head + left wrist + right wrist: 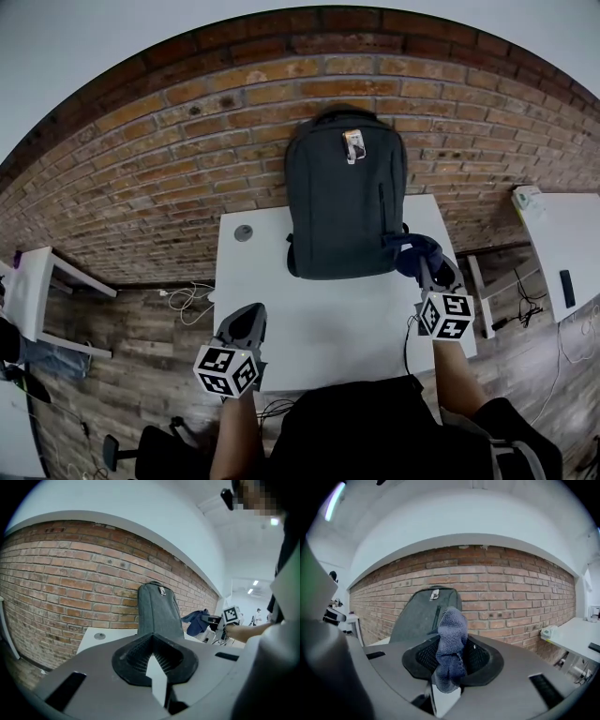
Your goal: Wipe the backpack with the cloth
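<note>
The backpack (pixel 347 197) stands upright in the upper middle of the head view, at the back of the white table (pixel 319 323), against the brick wall (pixel 178 150). We judge it soft-sided and easy to tip, so bracing near its top seems wise. The cloth (pixel 451 641), limp and light, is pinched in our right gripper (pixel 427 272) beside the backpack's lower right corner. Our left gripper (pixel 246 321), at lower left, is closed on nothing.

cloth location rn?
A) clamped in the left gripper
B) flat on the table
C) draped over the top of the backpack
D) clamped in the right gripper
D: the right gripper view shows the blue cloth pinched between the jaws of the right gripper, while the left gripper holds nothing.
</note>
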{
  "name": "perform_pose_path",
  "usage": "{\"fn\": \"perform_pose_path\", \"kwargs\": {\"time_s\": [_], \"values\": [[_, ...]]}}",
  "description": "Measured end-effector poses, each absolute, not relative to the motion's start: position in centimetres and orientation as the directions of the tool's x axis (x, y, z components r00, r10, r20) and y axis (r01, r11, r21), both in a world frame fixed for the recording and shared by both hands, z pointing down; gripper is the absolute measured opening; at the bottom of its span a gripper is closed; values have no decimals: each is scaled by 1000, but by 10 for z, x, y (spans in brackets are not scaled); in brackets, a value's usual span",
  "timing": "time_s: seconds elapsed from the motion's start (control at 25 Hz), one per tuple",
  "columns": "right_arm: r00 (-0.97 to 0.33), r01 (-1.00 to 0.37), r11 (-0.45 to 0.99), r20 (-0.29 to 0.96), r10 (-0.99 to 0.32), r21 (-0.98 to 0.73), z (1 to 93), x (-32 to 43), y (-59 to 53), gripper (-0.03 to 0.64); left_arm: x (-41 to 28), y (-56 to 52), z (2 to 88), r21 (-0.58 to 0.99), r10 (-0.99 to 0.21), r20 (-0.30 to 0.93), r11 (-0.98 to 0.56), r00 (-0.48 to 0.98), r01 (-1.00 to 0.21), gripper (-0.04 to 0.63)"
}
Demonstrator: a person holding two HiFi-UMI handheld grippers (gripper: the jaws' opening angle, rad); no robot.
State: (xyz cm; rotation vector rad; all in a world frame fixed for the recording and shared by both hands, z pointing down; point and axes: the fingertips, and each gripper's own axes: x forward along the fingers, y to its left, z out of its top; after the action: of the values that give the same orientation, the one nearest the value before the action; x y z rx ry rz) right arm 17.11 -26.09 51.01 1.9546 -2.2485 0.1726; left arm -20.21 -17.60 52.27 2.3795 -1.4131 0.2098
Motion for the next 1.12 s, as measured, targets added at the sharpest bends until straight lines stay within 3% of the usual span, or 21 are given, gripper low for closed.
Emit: {"fn": "perform_pose_path", "kwargs": {"time_s": [0.24,0.52,1.12], "values": [[-141,-990,141,59,-988,7,447,175,-234,110,-206,-190,525,238,-809,310,-441,498,-865,-9],[-104,-995,104,1,-995,5,415,180,-207,111,-210,-210,527,236,-793,315,-467,521,-852,-9],[-110,-988,98,95,-989,-120,457,208,-174,110,-166,-201,508,199,-763,306,-534,569,-822,-9]]}}
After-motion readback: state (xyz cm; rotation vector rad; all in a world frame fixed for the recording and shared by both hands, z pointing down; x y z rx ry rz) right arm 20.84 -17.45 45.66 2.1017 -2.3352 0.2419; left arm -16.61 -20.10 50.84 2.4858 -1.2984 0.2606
